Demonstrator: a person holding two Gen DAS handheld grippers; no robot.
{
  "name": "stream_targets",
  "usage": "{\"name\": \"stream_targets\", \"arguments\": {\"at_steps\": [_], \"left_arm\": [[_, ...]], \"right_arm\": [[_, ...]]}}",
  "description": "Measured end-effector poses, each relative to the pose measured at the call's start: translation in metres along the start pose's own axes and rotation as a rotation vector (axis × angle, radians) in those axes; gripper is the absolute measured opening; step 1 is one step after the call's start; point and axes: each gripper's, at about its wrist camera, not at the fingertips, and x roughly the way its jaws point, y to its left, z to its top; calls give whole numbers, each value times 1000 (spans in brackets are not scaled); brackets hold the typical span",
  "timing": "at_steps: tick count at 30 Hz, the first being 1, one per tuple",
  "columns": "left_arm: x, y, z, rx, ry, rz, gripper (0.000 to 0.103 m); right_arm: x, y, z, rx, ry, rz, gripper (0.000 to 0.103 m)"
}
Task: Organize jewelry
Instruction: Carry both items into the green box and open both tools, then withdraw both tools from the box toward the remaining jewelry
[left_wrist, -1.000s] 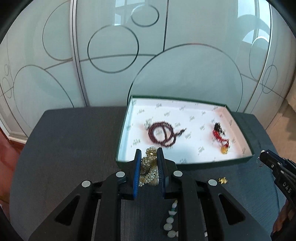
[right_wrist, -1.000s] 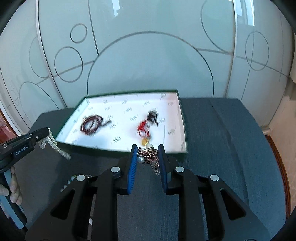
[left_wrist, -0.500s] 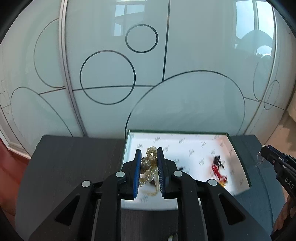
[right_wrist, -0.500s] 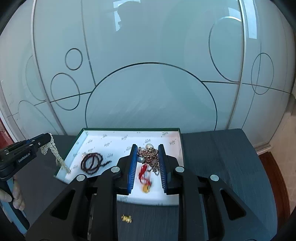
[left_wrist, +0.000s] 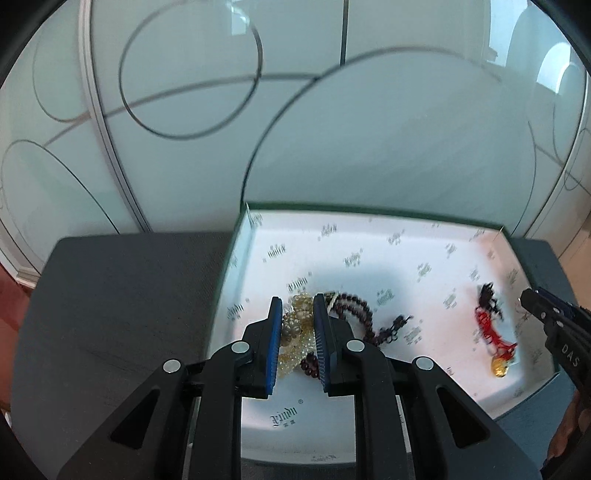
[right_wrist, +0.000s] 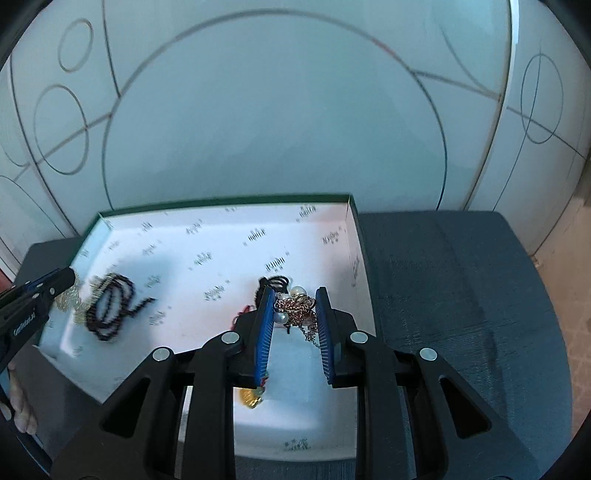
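Observation:
A green box with a white printed lining (left_wrist: 369, 236) (right_wrist: 229, 236) stands on the dark table. My left gripper (left_wrist: 297, 306) is shut on a bunch of cream pearl strands (left_wrist: 295, 325), held low over the box's left part, above a dark red bead bracelet (left_wrist: 354, 306) (right_wrist: 110, 306). My right gripper (right_wrist: 294, 295) is shut on a rose-gold chain with pearls (right_wrist: 295, 308), held over the box's right part above a red cord piece with a gold charm (left_wrist: 493, 332) (right_wrist: 251, 397). Each gripper's tip shows in the other's view, the right one in the left wrist view (left_wrist: 535, 299) and the left one in the right wrist view (right_wrist: 55, 284).
The dark table (left_wrist: 122, 314) (right_wrist: 461, 295) carries the box. Frosted glass panels with circle patterns (left_wrist: 295, 129) stand right behind it. A wooden floor shows at the right edge (right_wrist: 576, 295).
Both grippers have moved forward and down over the box with their jewelry. The pearls and the chain now hang just above the lining.

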Motion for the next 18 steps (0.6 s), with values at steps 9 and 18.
{"name": "stream_targets", "arguments": {"at_steps": [9, 18], "left_arm": [[11, 0, -9, -1, 19, 12, 52], [-27, 7, -16, -8, -1, -22, 65]], "right_arm": [[14, 0, -8, 13, 23, -4, 40], [-37, -4, -13, 21, -59, 36, 41]]}}
